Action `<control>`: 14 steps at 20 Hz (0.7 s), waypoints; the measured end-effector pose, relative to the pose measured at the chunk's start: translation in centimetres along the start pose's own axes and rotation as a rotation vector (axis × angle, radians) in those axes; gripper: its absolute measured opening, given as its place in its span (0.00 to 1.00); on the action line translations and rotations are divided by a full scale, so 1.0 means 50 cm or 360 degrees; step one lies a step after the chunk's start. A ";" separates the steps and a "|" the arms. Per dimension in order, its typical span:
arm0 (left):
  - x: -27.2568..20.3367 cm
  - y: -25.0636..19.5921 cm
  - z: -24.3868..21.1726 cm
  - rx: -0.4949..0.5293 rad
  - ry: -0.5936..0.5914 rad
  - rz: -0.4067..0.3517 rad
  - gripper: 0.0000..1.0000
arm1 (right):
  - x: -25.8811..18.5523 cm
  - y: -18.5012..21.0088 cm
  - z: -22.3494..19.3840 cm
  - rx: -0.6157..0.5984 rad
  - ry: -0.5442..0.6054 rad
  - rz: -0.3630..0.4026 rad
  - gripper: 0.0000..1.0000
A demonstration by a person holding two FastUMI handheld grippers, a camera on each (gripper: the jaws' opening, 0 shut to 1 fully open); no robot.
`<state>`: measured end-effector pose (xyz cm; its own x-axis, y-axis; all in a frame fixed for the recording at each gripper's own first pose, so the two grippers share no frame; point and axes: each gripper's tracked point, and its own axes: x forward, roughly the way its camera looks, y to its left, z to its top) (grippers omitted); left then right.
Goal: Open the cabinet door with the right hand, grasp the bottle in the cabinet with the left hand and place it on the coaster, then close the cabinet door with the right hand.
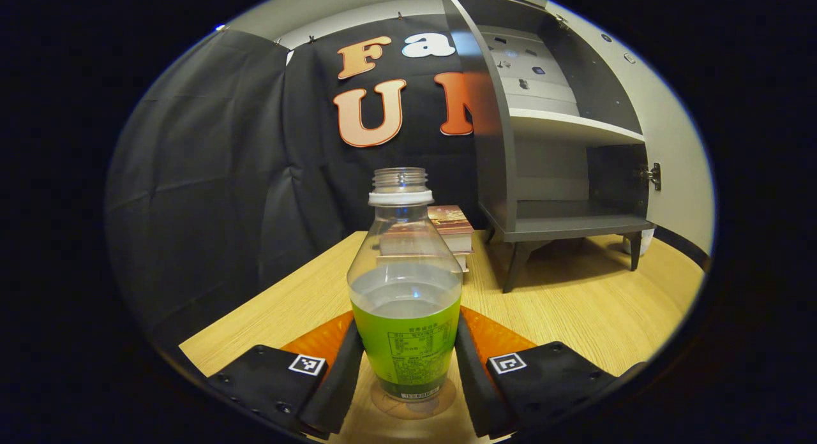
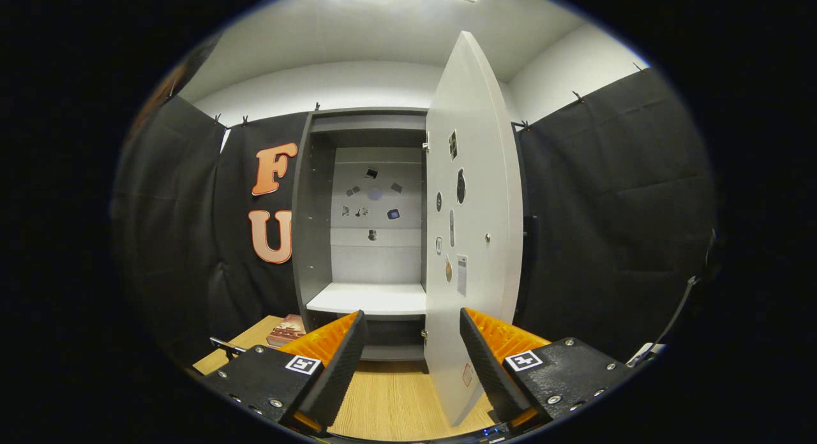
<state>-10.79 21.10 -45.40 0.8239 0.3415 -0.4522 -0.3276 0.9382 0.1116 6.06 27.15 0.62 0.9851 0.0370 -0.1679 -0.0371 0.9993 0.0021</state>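
Fingers of the left tool [image 1: 408,361], black ribbed pads on orange bodies with square markers on their black mounts, reach forward low over the pale wood-grain bench [image 1: 574,310]. They stand on either side of the clear plastic bottle [image 1: 406,284]; whether the pads press on its green label or merely flank it cannot be told. The bottle stands upright, uncapped, with a white neck ring and a threaded mouth, partly filled with clear liquid, and its base sits on the round translucent coaster [image 1: 413,404] at 6 o'clock in the left gripper view. Behind the bottle lies a stack of books [image 1: 454,230]. At 2 o'clock stands the grey laminate cabinet [image 1: 549,170] on slim legs, its matte shelves bare.

In the right gripper view, the right tool [image 2: 413,361] is held level, facing the cabinet, its fingers wide apart and gripping nothing. The smooth white cabinet door [image 2: 475,240] stands swung open, edge-on from 12 to 6 o'clock, its lower edge between the two fingers; contact is not discernible. Small dark stickers dot its face.
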 end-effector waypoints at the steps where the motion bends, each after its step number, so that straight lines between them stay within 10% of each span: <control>1: -0.002 -0.005 -0.007 0.0000 0.0007 -0.0016 0.78 | -0.001 0.002 -0.003 -0.0001 0.0008 0.0002 0.89; 14: -0.033 0.004 0.010 0.0110 0.0065 -0.0085 0.96 | 0.003 -0.032 0.019 -0.0025 -0.0079 0.0004 0.89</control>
<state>-11.96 20.78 -44.18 0.8196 0.2894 -0.4945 -0.2496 0.9572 0.1466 6.44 25.56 1.51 0.9921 0.0403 -0.1188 -0.0421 0.9990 -0.0129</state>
